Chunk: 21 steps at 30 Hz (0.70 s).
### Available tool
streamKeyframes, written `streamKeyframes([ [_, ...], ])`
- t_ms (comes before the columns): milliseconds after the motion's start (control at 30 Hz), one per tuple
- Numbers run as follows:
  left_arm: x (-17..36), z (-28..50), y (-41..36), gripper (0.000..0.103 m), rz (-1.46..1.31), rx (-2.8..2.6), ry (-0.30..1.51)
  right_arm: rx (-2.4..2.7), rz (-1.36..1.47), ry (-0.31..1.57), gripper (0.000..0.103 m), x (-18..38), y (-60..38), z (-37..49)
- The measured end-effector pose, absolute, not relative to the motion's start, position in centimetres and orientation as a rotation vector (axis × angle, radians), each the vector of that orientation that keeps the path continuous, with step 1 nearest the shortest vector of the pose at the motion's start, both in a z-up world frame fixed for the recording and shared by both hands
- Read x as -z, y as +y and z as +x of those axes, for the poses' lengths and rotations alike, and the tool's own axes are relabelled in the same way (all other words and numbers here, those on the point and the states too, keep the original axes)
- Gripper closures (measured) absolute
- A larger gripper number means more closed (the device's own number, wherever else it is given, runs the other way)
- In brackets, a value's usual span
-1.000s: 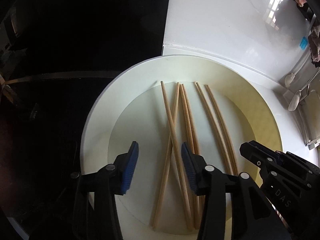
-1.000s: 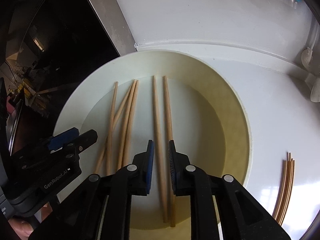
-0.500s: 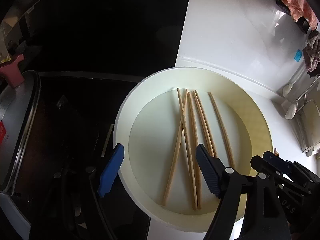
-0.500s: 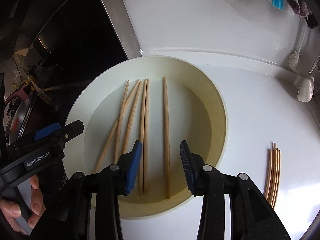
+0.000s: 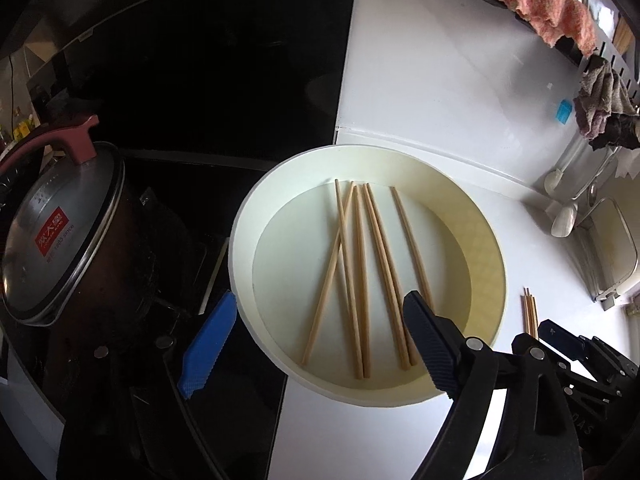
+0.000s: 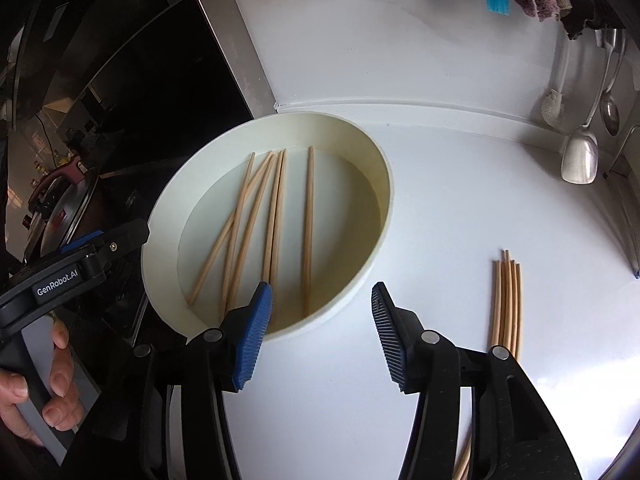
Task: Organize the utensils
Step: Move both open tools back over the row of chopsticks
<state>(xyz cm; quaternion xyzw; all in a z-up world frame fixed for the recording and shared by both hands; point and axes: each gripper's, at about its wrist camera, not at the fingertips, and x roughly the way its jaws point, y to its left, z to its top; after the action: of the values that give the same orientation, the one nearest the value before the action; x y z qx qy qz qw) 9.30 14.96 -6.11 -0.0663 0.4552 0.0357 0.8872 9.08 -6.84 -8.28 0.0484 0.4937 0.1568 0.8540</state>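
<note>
Several wooden chopsticks (image 5: 360,276) (image 6: 276,216) lie loose in a round cream basin (image 5: 486,264) (image 6: 374,196) on the white counter. A tidy bundle of chopsticks (image 6: 507,304) (image 5: 530,310) rests on the counter to the basin's right. My left gripper (image 5: 316,340) hovers above the basin's near rim, its jaws opening wide with nothing between them. My right gripper (image 6: 320,336) hangs over the basin's near right rim and the counter, jaws opening, empty. In the right wrist view the left gripper (image 6: 80,264) shows at the left, held by a hand (image 6: 52,392).
A dark stove with a lidded pot (image 5: 60,248) lies left of the basin. Spoons and a ladle (image 6: 580,152) hang at the right by the sink edge (image 5: 612,248). Cloths (image 5: 544,4) hang on the back wall. White counter (image 6: 460,200) stretches right of the basin.
Both grippers rose and pulled back from the chopsticks in the basin while their jaws spread apart. One chopstick of the right pair now lies by the middle ones. Pot and bundle came into view.
</note>
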Motion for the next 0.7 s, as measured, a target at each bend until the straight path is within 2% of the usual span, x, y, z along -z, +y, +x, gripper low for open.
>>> streamKeyframes([
  [467, 5.4, 6.1, 7.1, 0.016, -0.107, 0.061, 0.923, -0.185, 0.173, 0.939, 0.048, 6.5, -18.8, 2.9],
  [700, 6.3, 5.5, 2.2, 0.016, -0.076, 0.133, 0.94, -0.103, 0.203, 0.956, 0.046, 7.7, -23.7, 1.2],
])
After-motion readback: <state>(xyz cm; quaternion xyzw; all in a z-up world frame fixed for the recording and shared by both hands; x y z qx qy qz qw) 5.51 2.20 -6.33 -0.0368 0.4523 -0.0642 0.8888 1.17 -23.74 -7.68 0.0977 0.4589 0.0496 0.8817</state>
